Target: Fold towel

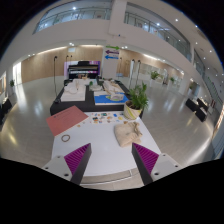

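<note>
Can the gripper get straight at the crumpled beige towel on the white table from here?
Probably yes: the crumpled beige towel lies just ahead of the open gripper on the white table, with bare tabletop between them; the potted green plant stands beyond it.

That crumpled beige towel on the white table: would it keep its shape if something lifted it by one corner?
Probably not. The towel lies bunched in soft folds, so it likely droops and unfurls when lifted. It looks light and should slide when pushed, not roll. The hand-held gripper is open, short of it.
</note>
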### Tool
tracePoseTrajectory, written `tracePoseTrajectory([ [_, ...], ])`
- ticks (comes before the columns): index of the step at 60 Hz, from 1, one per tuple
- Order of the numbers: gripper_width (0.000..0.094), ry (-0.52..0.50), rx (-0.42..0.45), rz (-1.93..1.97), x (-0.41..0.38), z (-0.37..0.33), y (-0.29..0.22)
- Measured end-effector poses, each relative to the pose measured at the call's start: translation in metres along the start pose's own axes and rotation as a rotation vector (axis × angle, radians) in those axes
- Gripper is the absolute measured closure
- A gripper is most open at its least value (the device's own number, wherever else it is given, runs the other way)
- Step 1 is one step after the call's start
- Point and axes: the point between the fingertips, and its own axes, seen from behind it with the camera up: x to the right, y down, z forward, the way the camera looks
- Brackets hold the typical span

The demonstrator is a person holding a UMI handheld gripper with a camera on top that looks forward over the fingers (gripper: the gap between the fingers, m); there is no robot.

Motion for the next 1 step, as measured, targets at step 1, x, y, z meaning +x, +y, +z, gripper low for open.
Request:
tracePoseTrajectory([
  [1,0.0084,-0.001,0.0,-0.001,0.0005,0.0003,-0.0004],
])
